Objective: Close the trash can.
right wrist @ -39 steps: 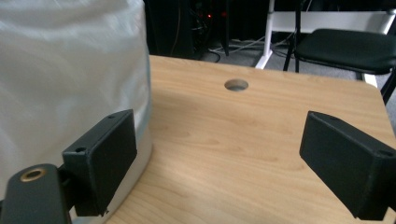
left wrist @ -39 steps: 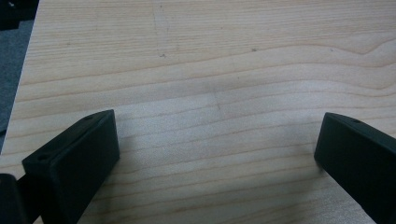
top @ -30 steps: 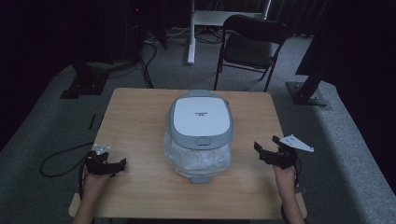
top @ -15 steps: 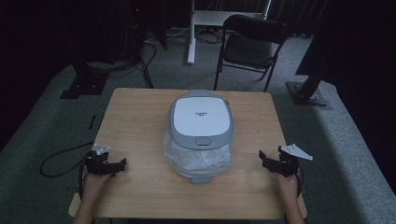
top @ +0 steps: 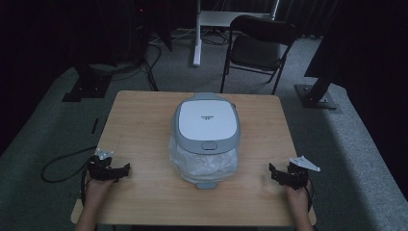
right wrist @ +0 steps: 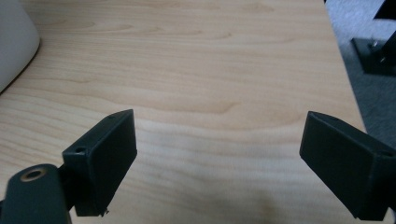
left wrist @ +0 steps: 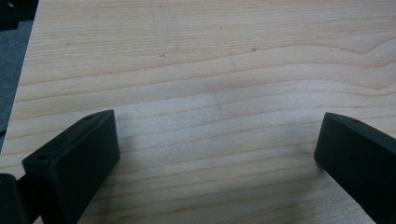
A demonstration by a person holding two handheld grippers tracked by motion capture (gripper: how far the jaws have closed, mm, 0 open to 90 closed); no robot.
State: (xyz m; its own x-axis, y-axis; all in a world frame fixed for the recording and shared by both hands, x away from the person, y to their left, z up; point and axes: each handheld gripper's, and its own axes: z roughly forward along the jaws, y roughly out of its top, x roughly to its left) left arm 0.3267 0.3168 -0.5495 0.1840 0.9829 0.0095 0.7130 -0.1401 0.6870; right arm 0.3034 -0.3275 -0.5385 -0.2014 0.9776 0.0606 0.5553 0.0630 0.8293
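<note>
Rice cooker (top: 206,137) sits mid-table (top: 139,125), lid closed, latch button facing person. Left gripper (top: 111,172) and right gripper (top: 279,177) rest near front corners, well apart from it, jaws wide apart, empty. Best approach: bring both in level, steady body, press latch squarely.

a short dark mark, seemingly a brand name, is printed on the white lid panel of the rice cooker (top: 206,137), near the panel's middle; it is too small and blurred to be read. the cooker stands well apart from the jaws of both grippers, between them and farther forward on the table. no other lettering, number, label or sign can be made out on any surface, in the high view or in either gripper view.
</note>
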